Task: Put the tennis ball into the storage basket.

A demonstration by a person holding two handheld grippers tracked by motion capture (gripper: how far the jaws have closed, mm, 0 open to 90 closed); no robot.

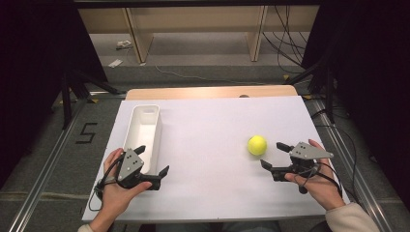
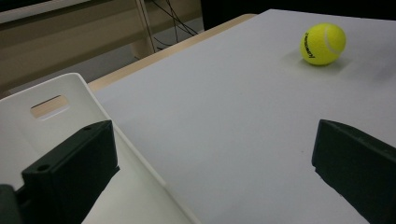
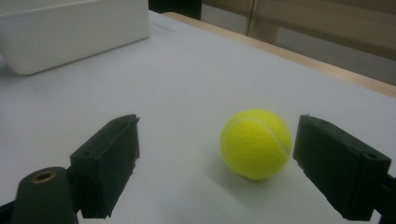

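Right hand-held gripper [image 1: 272, 155] (jaws apart), beside ball [image 1: 257, 145]

Lab/test bay, not a home. Table [image 1: 208, 92] has a white sheet [image 1: 212, 145] over the top and sits between dark curtains [image 1: 29, 48]. Aluminium rails [image 1: 48, 169] run along the floor, with a "5" taped down [image 1: 86, 133]. Black stand legs [image 1: 72, 92] either side, loose cables [image 1: 285, 38] behind, bare wooden shelving [image 1: 193, 24] at the back.
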